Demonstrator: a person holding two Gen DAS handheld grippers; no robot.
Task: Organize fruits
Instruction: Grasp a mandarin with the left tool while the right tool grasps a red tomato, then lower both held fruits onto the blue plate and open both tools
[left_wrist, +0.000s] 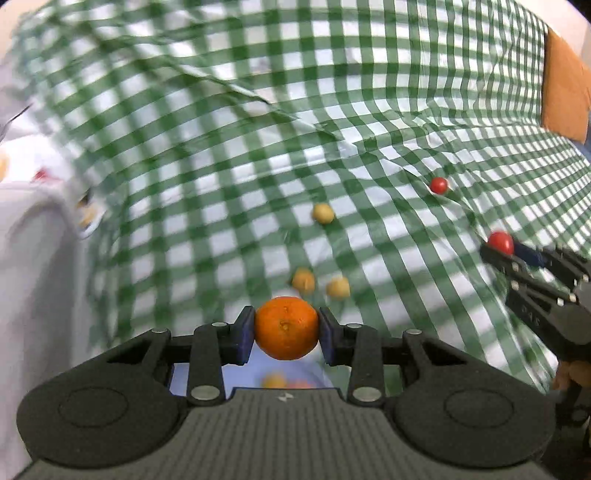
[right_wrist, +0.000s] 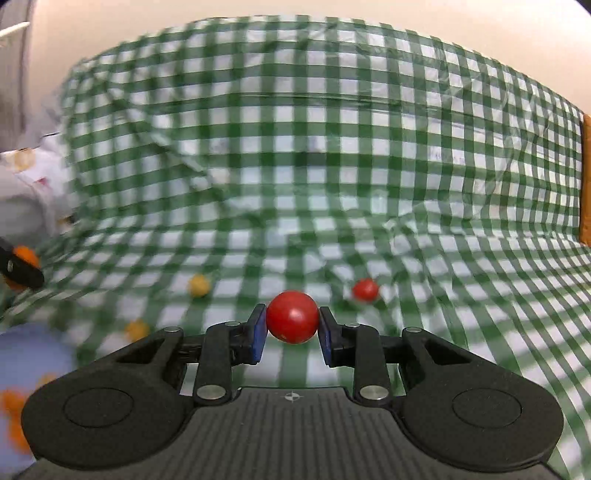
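The left gripper (left_wrist: 286, 328) is gripping an orange mandarin (left_wrist: 286, 328) between its blue pads (left_wrist: 244, 334), the fruit sitting at lower centre of the left wrist view. Just beyond it, three small yellow fruits (left_wrist: 303, 280) are lying on the green checked cloth (left_wrist: 258, 147): two close together right above the mandarin, a third farther up toward the middle. Below the pads, a pale blue surface with blurred orange and yellow shapes on it is showing; what it is cannot be told.

The right gripper (right_wrist: 292, 323) is clamping a red tomato (right_wrist: 292, 316) between its own blue pads, at lower centre of the right wrist view. A second red tomato (right_wrist: 365, 289) is lying on the cloth just up and to the right of it. In the left wrist view the right gripper is appearing at the right edge with its tomato at the tip, and the loose tomato is lying above it. An orange-brown panel (left_wrist: 565, 96) is showing at the upper right.
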